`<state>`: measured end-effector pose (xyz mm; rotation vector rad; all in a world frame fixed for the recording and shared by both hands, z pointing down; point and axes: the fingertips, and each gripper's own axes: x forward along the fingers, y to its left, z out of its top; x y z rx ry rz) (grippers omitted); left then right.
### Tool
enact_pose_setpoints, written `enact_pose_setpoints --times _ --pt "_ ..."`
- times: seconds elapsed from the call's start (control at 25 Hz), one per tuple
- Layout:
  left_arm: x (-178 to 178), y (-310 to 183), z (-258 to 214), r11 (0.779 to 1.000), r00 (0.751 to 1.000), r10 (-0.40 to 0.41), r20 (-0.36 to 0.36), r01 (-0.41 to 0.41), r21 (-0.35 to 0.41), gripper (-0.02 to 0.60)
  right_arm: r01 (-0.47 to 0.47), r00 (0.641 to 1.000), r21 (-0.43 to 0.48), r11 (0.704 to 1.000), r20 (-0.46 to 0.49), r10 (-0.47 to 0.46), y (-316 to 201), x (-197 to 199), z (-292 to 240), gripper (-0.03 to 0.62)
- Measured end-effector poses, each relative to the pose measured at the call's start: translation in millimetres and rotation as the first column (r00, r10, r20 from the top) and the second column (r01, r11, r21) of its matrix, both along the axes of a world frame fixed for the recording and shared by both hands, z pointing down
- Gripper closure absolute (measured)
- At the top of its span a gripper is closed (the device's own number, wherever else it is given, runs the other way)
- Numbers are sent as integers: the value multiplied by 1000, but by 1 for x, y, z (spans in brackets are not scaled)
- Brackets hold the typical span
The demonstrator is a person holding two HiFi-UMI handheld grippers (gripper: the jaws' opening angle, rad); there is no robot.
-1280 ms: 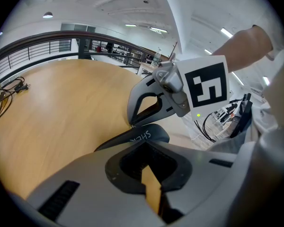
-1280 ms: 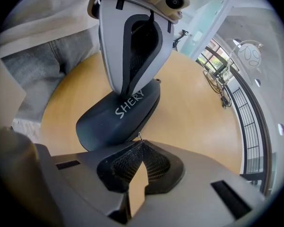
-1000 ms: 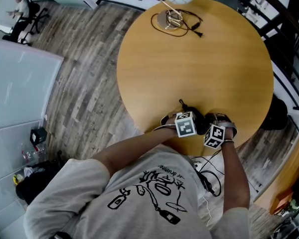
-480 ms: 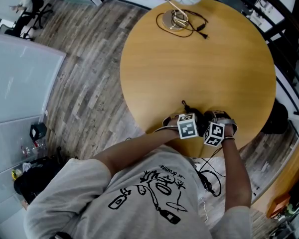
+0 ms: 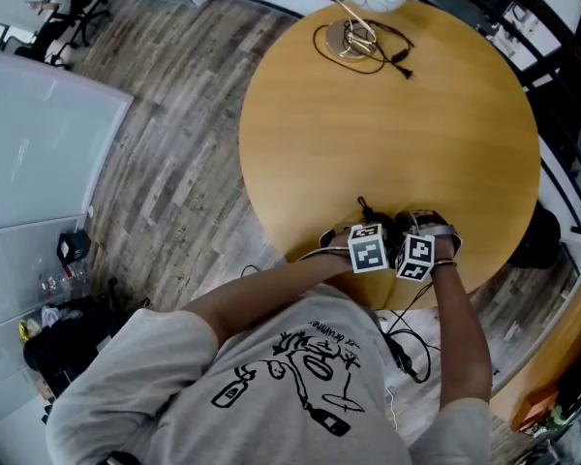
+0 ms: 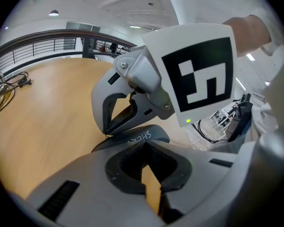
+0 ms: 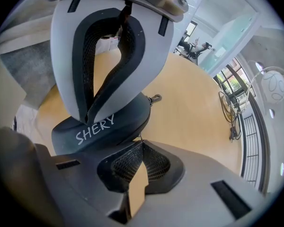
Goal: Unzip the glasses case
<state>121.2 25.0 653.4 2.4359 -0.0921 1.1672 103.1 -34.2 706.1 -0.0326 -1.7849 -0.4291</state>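
**Head view:** the glasses case (image 5: 395,229) is seen at the table's (image 5: 387,114) near edge; jaw states are not shown.
**Left gripper view:** the left gripper (image 6: 144,144) is closed on the case rim.
**Right gripper view:** only here is the right gripper (image 7: 140,144) shown closed, apparently on the zipper pull (image 7: 141,137).
**Risk:** the thin pull could be slipped from the pads by a skewed tug.

head view: high, steeply down on table (image 5: 387,114) | gripper views: low, close, facing each other | shared: glasses case (image 7: 102,126)
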Motion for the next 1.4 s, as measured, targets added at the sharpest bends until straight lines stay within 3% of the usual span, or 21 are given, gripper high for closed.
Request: enact_pose_setpoints --times 0.36,0.68,1.12,1.4 --pt "0 -3 2 1000 1000 -24 -3 24 -4 575 96 995 12 995 -18 -96 -9 -13 1 574" --pt "-1 -4 2 999 999 -39 -6 39 -9 575 227 973 32 973 -45 -226 -14 -26 0 574" --pt "-1 -3 1 999 999 -34 -1 34 -7 575 455 889 91 886 -111 -445 -15 -41 -4 574" --pt "-1 -3 2 999 999 -35 1 35 -11 575 572 819 125 811 -143 -556 -14 -50 -4 574"
